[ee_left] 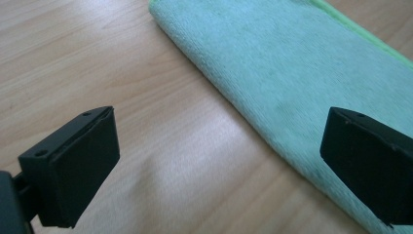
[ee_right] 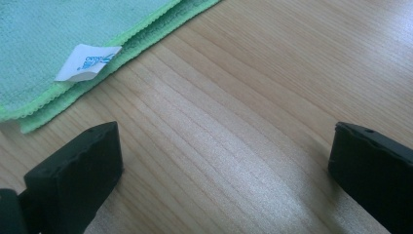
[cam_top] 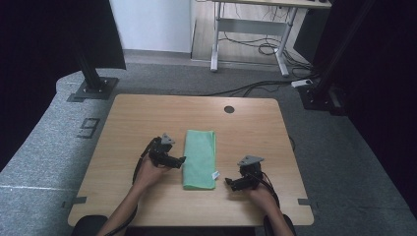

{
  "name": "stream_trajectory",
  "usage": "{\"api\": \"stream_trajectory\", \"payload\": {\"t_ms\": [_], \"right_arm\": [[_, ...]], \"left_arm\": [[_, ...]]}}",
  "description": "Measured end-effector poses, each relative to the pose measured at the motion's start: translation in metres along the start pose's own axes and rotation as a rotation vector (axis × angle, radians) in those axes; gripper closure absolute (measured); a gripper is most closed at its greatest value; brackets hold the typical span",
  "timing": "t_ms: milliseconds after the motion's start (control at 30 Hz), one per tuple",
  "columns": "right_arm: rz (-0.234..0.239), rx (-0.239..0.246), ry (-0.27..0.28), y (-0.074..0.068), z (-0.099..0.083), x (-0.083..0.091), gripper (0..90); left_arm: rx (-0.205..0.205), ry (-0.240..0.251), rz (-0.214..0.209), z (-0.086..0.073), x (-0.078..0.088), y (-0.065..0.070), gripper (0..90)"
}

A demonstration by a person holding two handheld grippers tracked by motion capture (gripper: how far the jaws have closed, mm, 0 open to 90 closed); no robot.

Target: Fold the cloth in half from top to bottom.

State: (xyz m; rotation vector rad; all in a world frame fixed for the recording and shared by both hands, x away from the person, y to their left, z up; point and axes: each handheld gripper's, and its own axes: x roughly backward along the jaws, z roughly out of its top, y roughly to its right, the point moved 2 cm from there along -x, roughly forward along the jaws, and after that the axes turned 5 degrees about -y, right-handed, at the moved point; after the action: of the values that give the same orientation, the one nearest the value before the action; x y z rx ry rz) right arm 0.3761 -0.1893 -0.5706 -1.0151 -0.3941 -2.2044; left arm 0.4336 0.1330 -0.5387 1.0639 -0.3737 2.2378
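A folded green cloth (cam_top: 199, 158) lies lengthwise in the middle of the wooden table (cam_top: 147, 118). My left gripper (cam_top: 180, 160) sits at the cloth's left edge, open, pointing right toward it. In the left gripper view the cloth (ee_left: 292, 73) runs across the upper right, with one jaw over its folded edge and the other over bare wood. My right gripper (cam_top: 228, 182) rests open on the table just right of the cloth's near corner. The right gripper view shows the cloth's hemmed corner (ee_right: 63, 44) with a white label (ee_right: 87, 61); both jaws stand over bare wood.
A round cable hole (cam_top: 229, 109) sits near the table's far edge. Black frame posts (cam_top: 91, 69) stand on the grey floor at both far corners. A white desk frame (cam_top: 251, 34) with cables stands further back. Bare wood surrounds the cloth.
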Motion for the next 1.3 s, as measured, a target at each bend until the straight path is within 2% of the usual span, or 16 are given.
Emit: {"api": "stream_trajectory", "payload": {"t_ms": [233, 433, 533, 667, 800, 933, 1033, 1100, 1167, 1300], "right_arm": [[0.002, 0.000, 0.001, 0.000, 0.000, 0.000, 0.0], [0.003, -0.010, -0.007, -0.002, 0.003, 0.001, 1.1], [0.018, -0.015, 0.018, -0.007, 0.007, 0.003, 1.1], [0.059, -0.012, 0.048, -0.018, 0.017, 0.003, 1.1], [0.080, 0.010, 0.039, -0.031, 0.027, -0.006, 1.1], [0.075, 0.036, 0.026, -0.039, 0.034, -0.017, 1.1], [0.051, 0.055, -0.010, -0.040, 0.033, -0.024, 0.7], [0.054, 0.043, -0.010, -0.042, 0.032, -0.025, 0.9], [0.051, 0.065, -0.015, -0.043, 0.031, -0.023, 0.9], [0.057, 0.059, -0.026, -0.050, 0.028, -0.021, 0.0]], "left_arm": [[-0.001, -0.006, 0.034, 0.008, -0.016, -0.002, 0.7], [0.009, -0.033, 0.062, 0.006, -0.029, -0.006, 0.4], [0.026, -0.032, 0.047, 0.003, -0.034, -0.007, 0.0], [0.035, -0.039, 0.041, 0.003, -0.034, -0.008, 0.0], [0.037, -0.043, 0.038, 0.003, -0.034, -0.008, 0.0], [0.033, -0.045, 0.039, 0.002, -0.034, -0.008, 0.0], [0.040, -0.042, 0.037, 0.001, -0.034, -0.007, 0.3], [0.040, -0.045, 0.037, 0.000, -0.033, -0.006, 0.3], [0.042, -0.048, 0.030, -0.001, -0.031, -0.005, 0.2], [0.032, -0.057, 0.019, -0.006, -0.027, 0.000, 0.3]]}}
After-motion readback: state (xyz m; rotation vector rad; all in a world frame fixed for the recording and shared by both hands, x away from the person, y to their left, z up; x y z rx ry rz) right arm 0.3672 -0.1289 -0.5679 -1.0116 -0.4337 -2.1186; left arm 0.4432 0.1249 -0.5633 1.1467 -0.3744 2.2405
